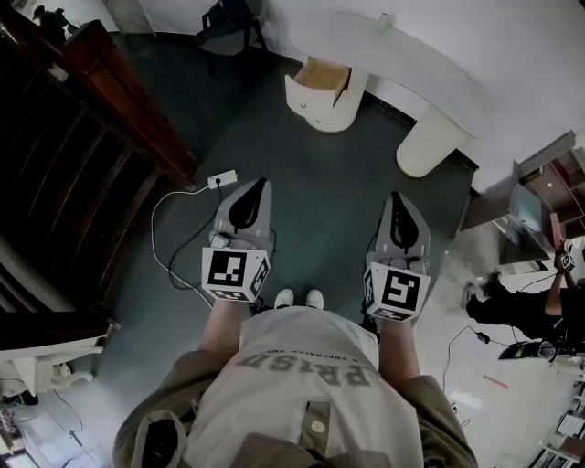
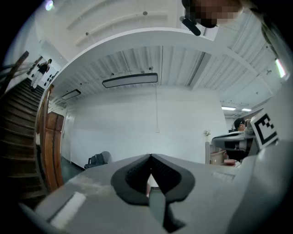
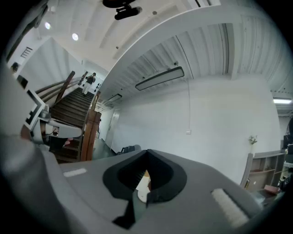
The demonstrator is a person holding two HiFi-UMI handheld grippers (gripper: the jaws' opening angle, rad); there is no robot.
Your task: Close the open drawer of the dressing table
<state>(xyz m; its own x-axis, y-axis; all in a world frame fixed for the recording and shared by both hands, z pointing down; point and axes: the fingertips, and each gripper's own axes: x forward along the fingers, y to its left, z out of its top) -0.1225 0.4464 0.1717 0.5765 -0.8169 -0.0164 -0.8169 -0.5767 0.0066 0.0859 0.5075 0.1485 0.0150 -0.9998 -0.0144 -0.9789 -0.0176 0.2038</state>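
The white curved dressing table (image 1: 416,57) stands ahead on the dark green floor. Its left pedestal has an open drawer (image 1: 322,77) pulled out toward me, with a wooden inside showing. My left gripper (image 1: 259,186) and right gripper (image 1: 396,197) are held side by side at waist height. Both point toward the table, well short of it. Each one's jaws are shut with nothing between them. In the left gripper view the left gripper (image 2: 150,158) faces a white wall. In the right gripper view the right gripper (image 3: 147,153) does too, with a bit of the white table showing past its tips.
A dark wooden staircase (image 1: 82,146) fills the left side. A white power strip (image 1: 222,179) and its cable lie on the floor ahead of my left gripper. A black chair (image 1: 228,23) stands at the back. To the right are shelves (image 1: 544,196) and a person (image 1: 516,306).
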